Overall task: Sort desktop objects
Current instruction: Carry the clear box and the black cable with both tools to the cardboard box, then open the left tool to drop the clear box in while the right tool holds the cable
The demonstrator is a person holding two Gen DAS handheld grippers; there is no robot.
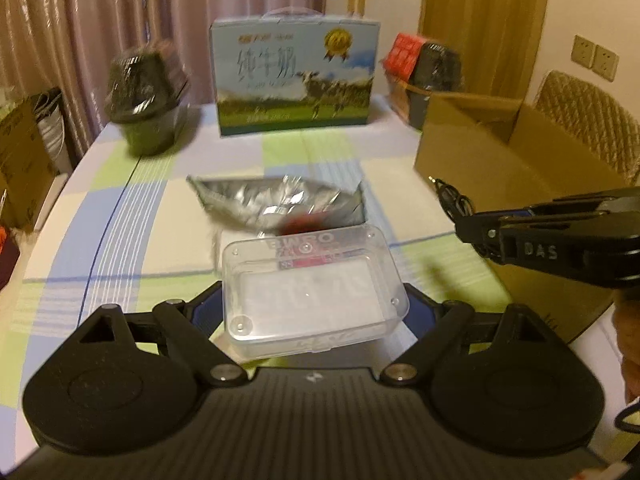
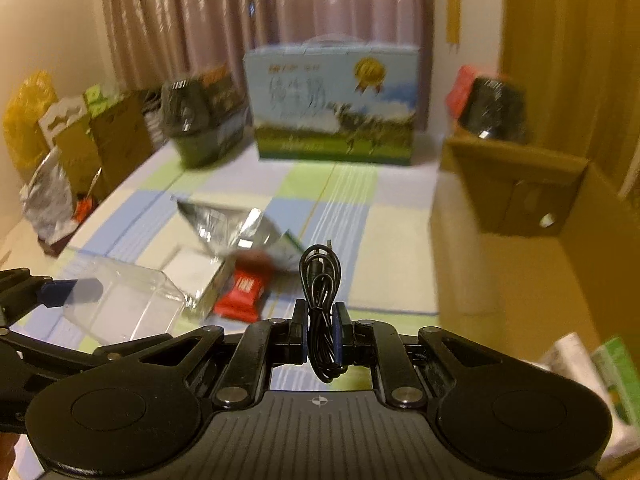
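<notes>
The table (image 1: 120,216) wears a checked cloth. At its far edge stands a milk carton (image 1: 295,76), with an open cardboard box (image 1: 472,148) at the right. A crumpled silver bag (image 1: 276,200) lies mid-table. The left tool (image 1: 316,308) stands wide, clasping a clear plastic box (image 1: 312,292). The right tool (image 2: 321,320) is clamped on a coiled black cable (image 2: 320,276), beside a red packet (image 2: 242,290).

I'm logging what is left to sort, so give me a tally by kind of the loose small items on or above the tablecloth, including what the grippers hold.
Clear plastic box, in the left gripper: 1
Coiled black cable, in the right gripper: 1
Silver foil bag: 1
Red packet: 1
Total: 4
</notes>
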